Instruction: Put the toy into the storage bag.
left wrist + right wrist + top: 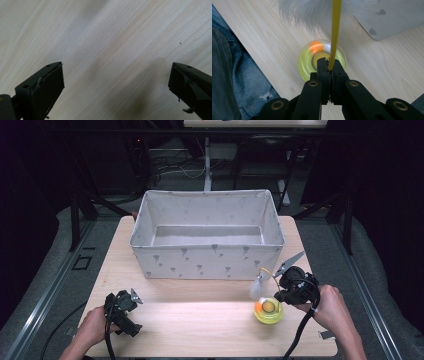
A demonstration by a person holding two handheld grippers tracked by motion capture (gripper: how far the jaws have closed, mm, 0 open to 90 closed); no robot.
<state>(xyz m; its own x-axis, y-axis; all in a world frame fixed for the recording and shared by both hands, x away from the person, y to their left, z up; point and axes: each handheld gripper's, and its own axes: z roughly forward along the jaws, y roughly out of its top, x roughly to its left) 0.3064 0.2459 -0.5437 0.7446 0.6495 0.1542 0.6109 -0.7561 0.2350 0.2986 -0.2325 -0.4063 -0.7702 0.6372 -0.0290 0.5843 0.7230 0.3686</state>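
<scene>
A round yellow toy base [268,310] with an orange ball stands on the wooden table [200,320], right of centre. A thin yellow stem [335,30] rises from it to a white feather tuft [257,287]. My right gripper [277,295] hovers just above the base, shut on the stem; the right gripper view has its jaws [329,65] pinching the stem over the blurred base [305,63], with the feather [307,10] beyond. My left gripper [125,315] sits at the front left, open, and in its own view [116,72] nothing lies between the jaws but bare wood.
A large white fabric bin [200,260] with a small grey print stands open across the back half of the table, its corner [392,17] close to the feather. The person's jeans [227,75] lie beyond the table's near edge.
</scene>
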